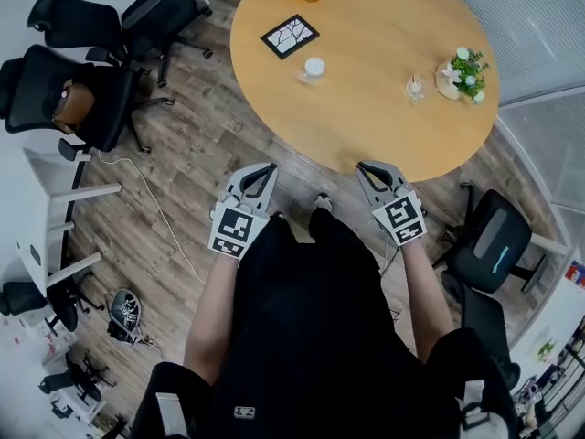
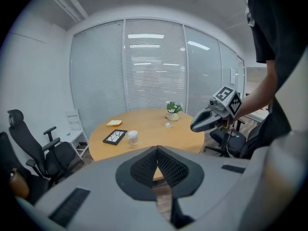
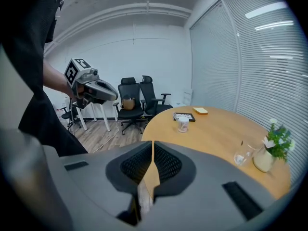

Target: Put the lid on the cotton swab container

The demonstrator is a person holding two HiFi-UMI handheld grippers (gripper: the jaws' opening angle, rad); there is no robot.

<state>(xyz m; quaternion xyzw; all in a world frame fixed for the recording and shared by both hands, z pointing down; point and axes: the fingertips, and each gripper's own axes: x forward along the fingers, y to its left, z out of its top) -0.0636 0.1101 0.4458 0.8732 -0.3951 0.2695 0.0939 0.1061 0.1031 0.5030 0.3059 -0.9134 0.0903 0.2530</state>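
Left gripper (image 1: 265, 170) and right gripper (image 1: 366, 169): clenched, empty; only the head view shows both. Container (image 1: 313, 68): clear, upright, white contents, on table (image 1: 366, 126).

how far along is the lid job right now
Nothing looks done: the cotton swab container stands on the table, apparently uncapped. Nothing is in hand: left gripper and right gripper are shut, empty, short of the table. Left: fetch the lid, possibly the clear piece by the plant, and cap it.
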